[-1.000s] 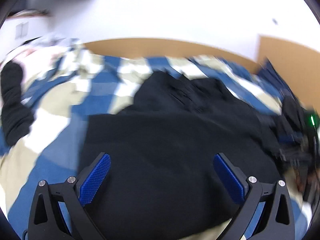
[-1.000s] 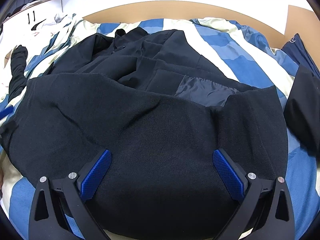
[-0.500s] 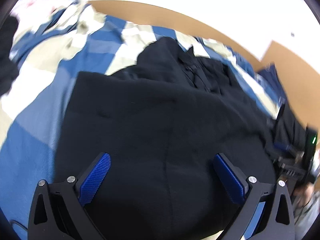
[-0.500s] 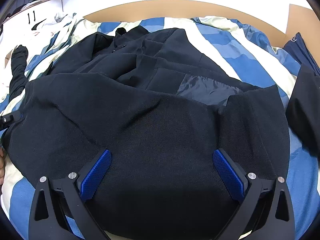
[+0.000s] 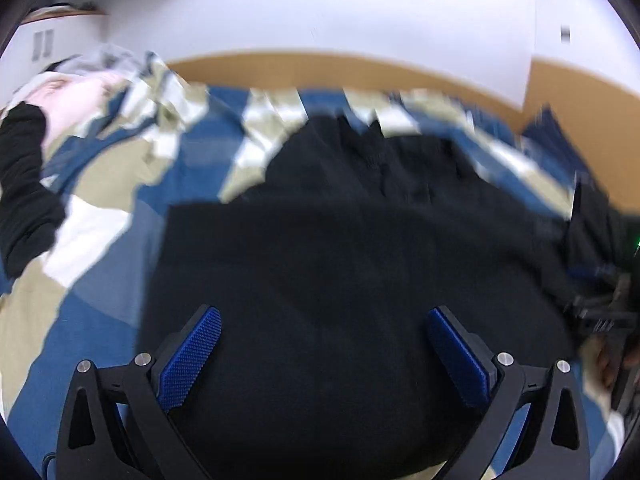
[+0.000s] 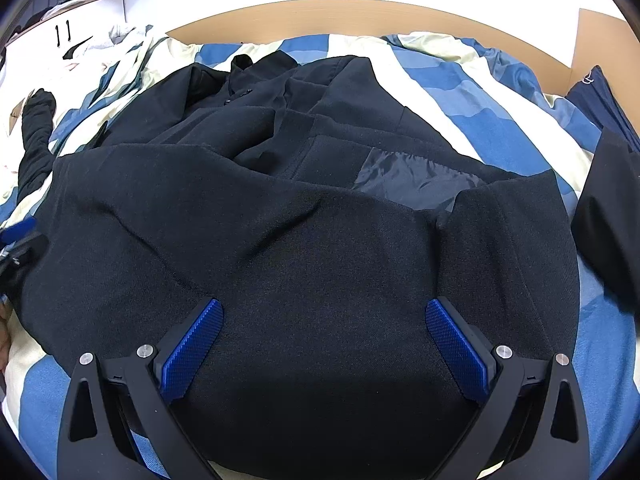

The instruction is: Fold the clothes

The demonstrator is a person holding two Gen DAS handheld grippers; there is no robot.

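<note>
The large black woollen coat [image 6: 304,240] lay spread across the blue, cream and beige checked duvet [image 6: 472,92] of a bed, its near half turned up over the far half so that a patch of shiny dark lining [image 6: 412,178] showed at the right. Laid out like this, the coat seemed to have been given one rough fold, with the collar and rumpled front panels bunched toward the far wooden headboard [image 6: 360,12] and needing to be flattened before any further fold. The right gripper [image 6: 324,336] hung low over the near part of the coat, its blue textured pads [image 6: 192,346] spread wide apart with nothing between them; whether they brushed the cloth below could not be told. The left gripper [image 5: 324,356], seen in a blurred view, was likewise wide open and empty over the coat's near left portion, close to its left edge where the duvet showed beside it. That placing suggested each tool was being lined up over its own side of the near fold. A black knitted garment [image 5: 24,184] lay apart at the far left of the bed, and another dark folded piece [image 6: 608,216] sat at the right edge, both clear of the coat.
</note>
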